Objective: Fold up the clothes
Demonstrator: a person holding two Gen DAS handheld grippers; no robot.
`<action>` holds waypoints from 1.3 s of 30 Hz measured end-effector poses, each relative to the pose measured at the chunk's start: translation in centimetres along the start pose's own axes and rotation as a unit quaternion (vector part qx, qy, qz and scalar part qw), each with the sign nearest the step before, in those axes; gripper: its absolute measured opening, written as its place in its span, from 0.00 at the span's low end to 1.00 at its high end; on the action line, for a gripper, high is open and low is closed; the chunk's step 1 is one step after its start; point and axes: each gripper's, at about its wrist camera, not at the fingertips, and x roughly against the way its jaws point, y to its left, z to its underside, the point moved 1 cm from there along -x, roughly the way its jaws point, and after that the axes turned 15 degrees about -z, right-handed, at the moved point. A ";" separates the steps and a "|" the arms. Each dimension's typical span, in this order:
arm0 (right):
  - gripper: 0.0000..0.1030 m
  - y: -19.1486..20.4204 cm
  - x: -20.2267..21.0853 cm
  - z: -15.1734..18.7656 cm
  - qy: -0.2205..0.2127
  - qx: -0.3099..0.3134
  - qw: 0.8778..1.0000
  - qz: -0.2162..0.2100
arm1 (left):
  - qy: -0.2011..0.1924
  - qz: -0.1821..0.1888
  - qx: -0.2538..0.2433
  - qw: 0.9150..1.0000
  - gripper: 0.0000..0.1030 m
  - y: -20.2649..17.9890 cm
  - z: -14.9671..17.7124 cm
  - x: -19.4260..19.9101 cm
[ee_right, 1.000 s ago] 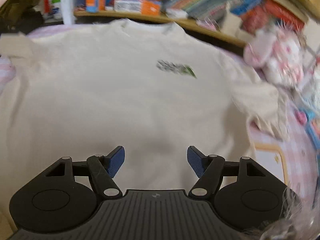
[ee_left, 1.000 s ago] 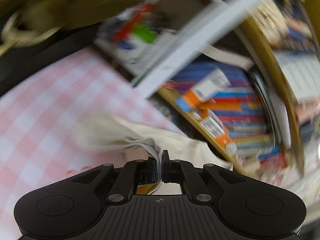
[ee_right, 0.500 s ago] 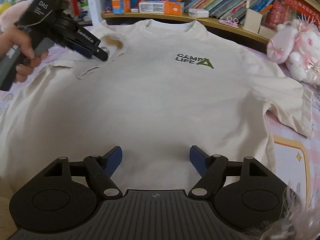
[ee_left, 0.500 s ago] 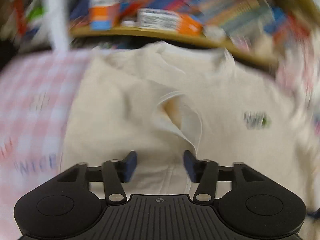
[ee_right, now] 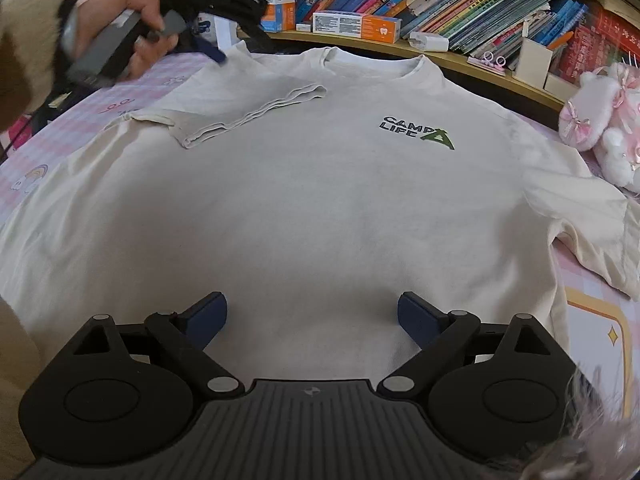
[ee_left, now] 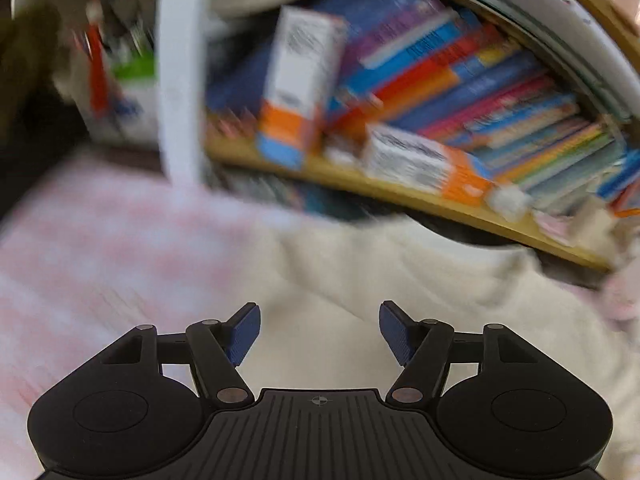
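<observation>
Cream T-shirt (ee_right: 320,208) lay flat, far-left sleeve (ee_right: 248,108) folded inward.
Both grippers, left gripper (ee_left: 318,330) and right gripper (ee_right: 312,316), had fingers spread, empty; the loose sleeve could slip back outward if brushed.

A cream short-sleeved cotton T-shirt (ee_right: 320,220) lies spread flat, front side up, on a pink-and-white checked tabletop (ee_right: 120,96), its ribbed crew neck (ee_right: 372,58) pointing toward the far edge. A small dark and green "CAMP LIFE" print with a tent shape (ee_right: 418,132) sits on the chest toward the right of the view. The sleeve on the left of the view (ee_right: 248,106) is folded inward, lying across the shoulder and upper chest with its hem edge showing. The other sleeve (ee_right: 588,232) remains spread outward flat. In the left wrist view the shirt (ee_left: 360,280) appears only as a blurred pale expanse.
</observation>
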 end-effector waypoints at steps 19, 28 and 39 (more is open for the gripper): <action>0.97 0.9 -1.3 -1.5 0.028 -0.061 0.997 0.050 | 0.081 0.096 0.098 0.987 0.07 8.8 -1.7 -9.8; 0.99 0.7 -1.5 -1.7 0.028 -0.083 0.994 0.068 | 0.111 0.161 0.098 0.976 0.24 10.2 0.7 -6.3; 1.00 0.9 -2.0 -1.9 0.018 -0.102 0.991 0.087 | 0.088 0.122 0.023 0.988 0.01 8.9 2.0 -3.6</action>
